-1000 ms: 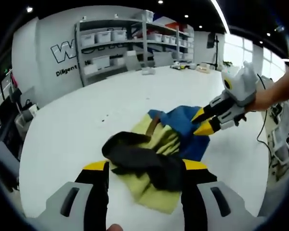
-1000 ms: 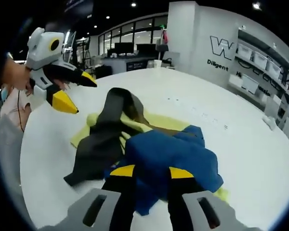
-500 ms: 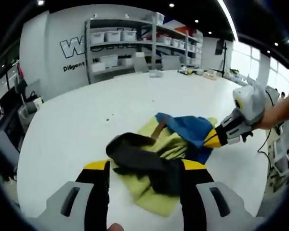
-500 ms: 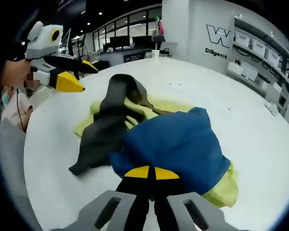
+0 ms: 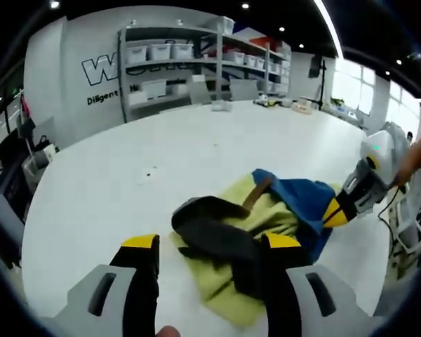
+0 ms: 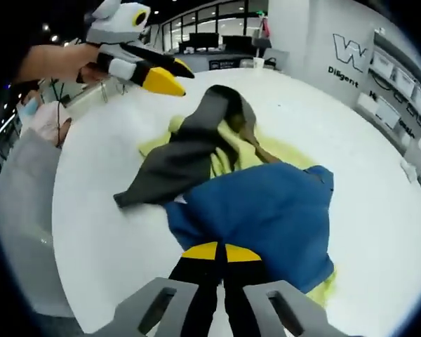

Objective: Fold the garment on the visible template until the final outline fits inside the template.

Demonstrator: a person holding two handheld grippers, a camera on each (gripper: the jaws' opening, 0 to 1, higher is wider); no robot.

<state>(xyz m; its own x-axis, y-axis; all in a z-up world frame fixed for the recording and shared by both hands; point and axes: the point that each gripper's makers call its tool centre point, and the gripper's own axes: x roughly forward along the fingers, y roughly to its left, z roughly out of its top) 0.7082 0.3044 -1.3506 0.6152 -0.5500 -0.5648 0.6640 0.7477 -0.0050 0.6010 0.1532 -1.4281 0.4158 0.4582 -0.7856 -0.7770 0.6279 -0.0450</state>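
A crumpled garment lies on the white table, with a blue part (image 6: 266,210) and a dark grey part (image 6: 186,151) over a yellow-green cloth (image 6: 228,158). My right gripper (image 6: 221,254) is shut on the near edge of the blue part. In the left gripper view the dark part (image 5: 214,235) lies between the jaws of my open left gripper (image 5: 210,246), with the yellow-green cloth (image 5: 266,214) and blue part (image 5: 302,200) behind it. There the right gripper (image 5: 333,213) pinches the blue edge from the right. In the right gripper view the left gripper (image 6: 174,76) hovers open above the dark part.
The round white table (image 5: 161,154) has bare room all around the garment. Shelves with white bins (image 5: 175,63) stand against the far wall. A person's hand (image 6: 52,63) holds the left gripper, and the table edge (image 6: 63,232) runs close at the left.
My right gripper, open a second ago, has shut on the blue fabric and is drawing it out flatter. The left gripper has stayed open over the dark part.
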